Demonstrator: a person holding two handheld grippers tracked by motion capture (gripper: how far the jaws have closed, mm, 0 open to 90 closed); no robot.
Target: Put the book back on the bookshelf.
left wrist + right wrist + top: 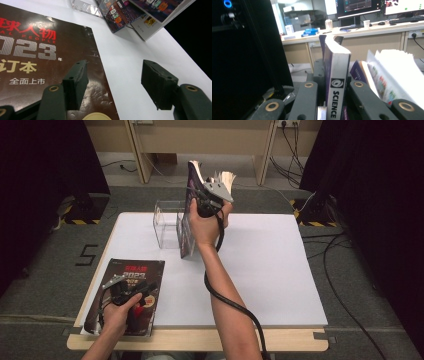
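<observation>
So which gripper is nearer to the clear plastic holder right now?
Right. The right gripper holds a magazine upright just beside the clear holder. The left gripper hovers open over the dark magazine at the table's near left corner, well away.

right gripper (334, 87): clamped on SCIENCE magazine spine (337, 75) | loose pages (394, 72) fanned beside | desk (372, 27) behind

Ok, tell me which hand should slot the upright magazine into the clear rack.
Right. The right gripper is already clamped on the upright magazine, holding it beside the clear rack. The left gripper hangs open over the dark magazine at the near corner.
</observation>
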